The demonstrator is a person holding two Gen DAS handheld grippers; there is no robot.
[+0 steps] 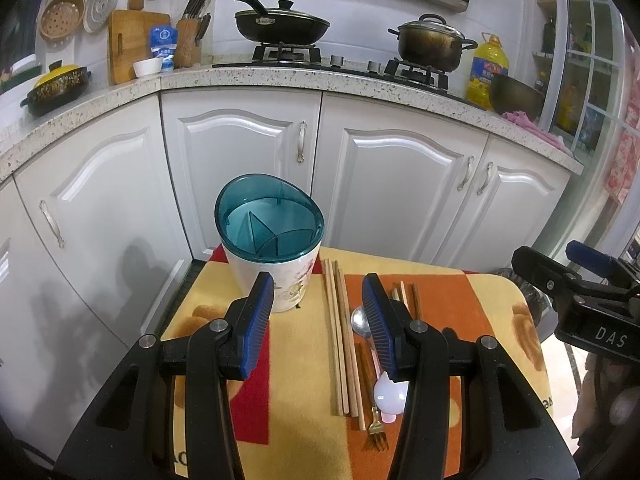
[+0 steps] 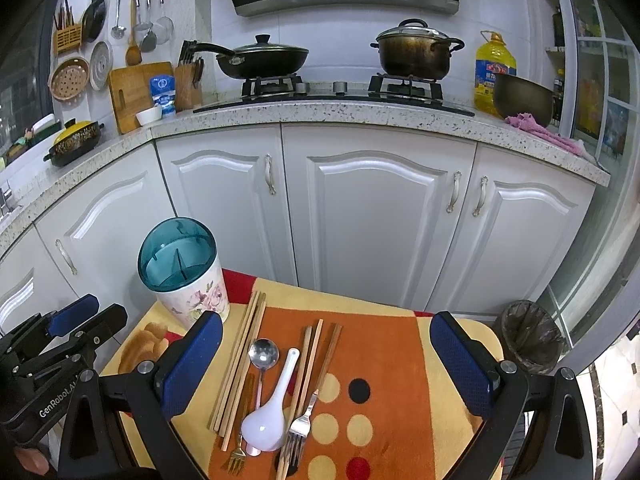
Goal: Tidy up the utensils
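Hovering over the patterned cloth [image 2: 384,344], I am holding my right gripper [image 2: 326,364] wide open and empty above the white spoon [image 2: 266,420], forks [image 2: 298,428] and chopsticks [image 2: 240,364]. My left gripper [image 1: 318,320] is hanging open too, gripping nothing. Farther back, the teal-topped utensil holder [image 1: 272,256] is standing upright, its divided compartments holding no utensils.

Lighting: bright, even, cool indoor light. Soft grey shadows are falling on the cabinet doors [image 1: 100,240] at left. Glare is streaking the range hood [image 2: 344,0]. Fisheye is bending edges; corners are darkening. Focus sharp.
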